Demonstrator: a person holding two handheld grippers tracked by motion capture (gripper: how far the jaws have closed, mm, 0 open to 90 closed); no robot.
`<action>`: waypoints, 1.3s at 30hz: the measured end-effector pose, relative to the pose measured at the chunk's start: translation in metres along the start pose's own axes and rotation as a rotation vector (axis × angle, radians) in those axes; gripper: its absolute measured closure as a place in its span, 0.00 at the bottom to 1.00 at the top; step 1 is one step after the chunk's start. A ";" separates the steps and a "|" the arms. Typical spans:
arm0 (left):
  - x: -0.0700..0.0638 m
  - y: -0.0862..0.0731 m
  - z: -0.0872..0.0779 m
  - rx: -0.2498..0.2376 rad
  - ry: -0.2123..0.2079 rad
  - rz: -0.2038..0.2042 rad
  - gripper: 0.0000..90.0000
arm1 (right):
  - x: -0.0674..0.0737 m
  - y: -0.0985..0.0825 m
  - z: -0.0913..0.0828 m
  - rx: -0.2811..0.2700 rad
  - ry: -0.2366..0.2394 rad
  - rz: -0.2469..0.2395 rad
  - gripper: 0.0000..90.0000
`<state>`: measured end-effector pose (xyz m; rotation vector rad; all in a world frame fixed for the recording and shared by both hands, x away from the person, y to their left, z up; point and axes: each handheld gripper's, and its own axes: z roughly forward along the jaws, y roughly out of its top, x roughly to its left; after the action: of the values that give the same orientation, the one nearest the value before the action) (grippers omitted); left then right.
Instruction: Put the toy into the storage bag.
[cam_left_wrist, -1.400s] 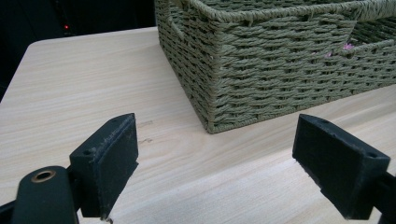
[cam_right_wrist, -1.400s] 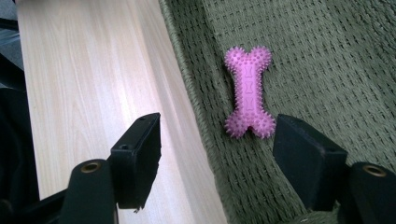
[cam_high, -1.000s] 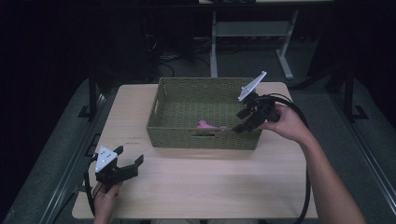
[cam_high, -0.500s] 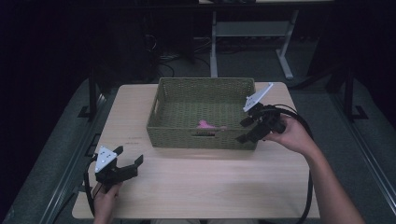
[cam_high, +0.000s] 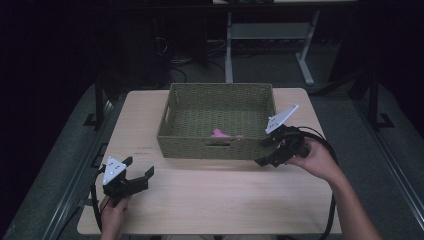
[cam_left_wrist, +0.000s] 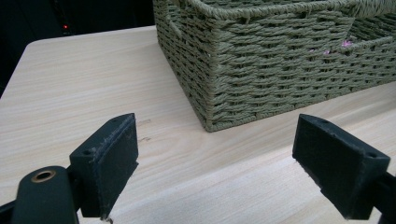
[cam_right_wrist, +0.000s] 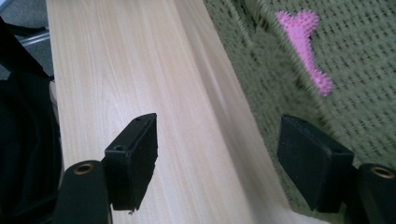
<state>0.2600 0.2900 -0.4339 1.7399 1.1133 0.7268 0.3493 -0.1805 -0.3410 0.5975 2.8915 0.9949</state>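
1. Now, from the high view: your right hand-held gripper (cam_high: 272, 151) hangs wide and empty at the near right corner of the one woven basket (cam_high: 170, 110), its jaws having just been opening; one pink toy (cam_high: 218, 133) lies inside, by the near wall. Any drift leftward could knock that corner and shove the basket across the desk (cam_high: 225, 195).
2. Left gripper view: your left hand-held gripper (cam_left_wrist: 229, 163) is wide, empty, near the basket's corner.
3. Right gripper view: one toy beyond the rim; a low reach risks snagging it.
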 end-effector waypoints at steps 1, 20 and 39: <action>0.000 0.000 0.000 0.000 0.000 0.000 0.15 | 0.002 -0.005 0.002 0.001 -0.008 0.001 0.32; -0.002 0.000 0.000 0.000 0.000 0.004 0.15 | 0.014 -0.046 0.022 0.002 -0.005 0.042 0.33; -0.003 0.000 0.000 0.004 -0.001 0.013 0.15 | 0.022 -0.086 0.035 -0.006 -0.024 0.121 0.30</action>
<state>0.2589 0.2874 -0.4342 1.7523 1.1039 0.7321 0.3042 -0.2140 -0.4183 0.7874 2.8603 1.0013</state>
